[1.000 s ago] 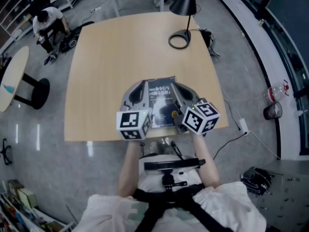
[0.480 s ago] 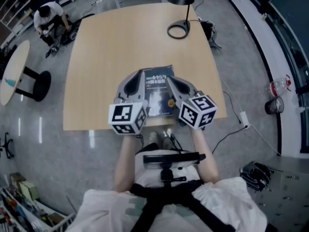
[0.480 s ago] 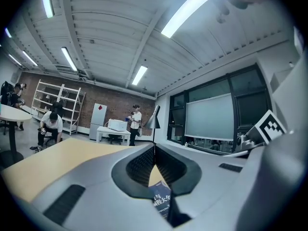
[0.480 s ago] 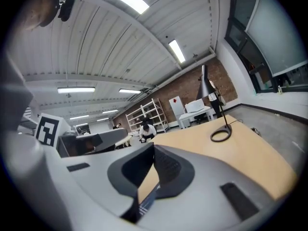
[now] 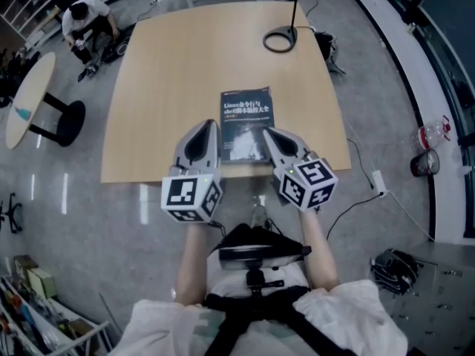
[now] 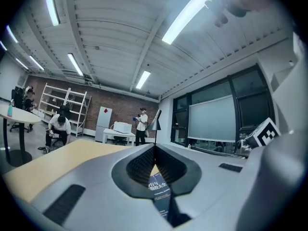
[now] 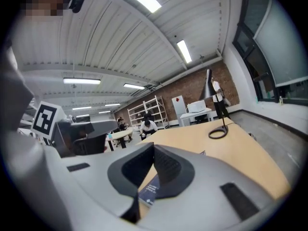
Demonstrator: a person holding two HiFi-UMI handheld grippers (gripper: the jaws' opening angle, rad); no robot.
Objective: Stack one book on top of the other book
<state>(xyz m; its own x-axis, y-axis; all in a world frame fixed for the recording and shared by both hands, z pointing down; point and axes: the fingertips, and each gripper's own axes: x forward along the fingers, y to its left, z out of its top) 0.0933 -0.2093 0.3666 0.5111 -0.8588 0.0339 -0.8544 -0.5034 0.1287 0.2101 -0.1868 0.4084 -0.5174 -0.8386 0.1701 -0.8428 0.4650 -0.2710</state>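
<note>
Overhead on a pale wooden desk (image 5: 159, 73), bare apart from two things. At the far right corner, a black lamp (image 5: 280, 28) with a ring base, well apart from everything else. Near the front edge, centred, a dark-covered book (image 5: 246, 123) lying flat, white title print at its far end, nothing resting on top. On either side of its near half, the left gripper (image 5: 210, 123) and right gripper (image 5: 266, 130), each with fingers (image 6: 140, 166) clenched together on nothing; contact with the book not discernible. Nothing standing between grippers and book. Around the desk, glossy grey floor (image 5: 386, 87): a round side table (image 5: 26, 95) to the left, a crouching person (image 5: 87, 21) beyond it, a white power strip (image 5: 373, 193) with cable to the right. Farther off, brick wall, white shelving (image 6: 62, 105), ceiling strip lights, dark windows.
</note>
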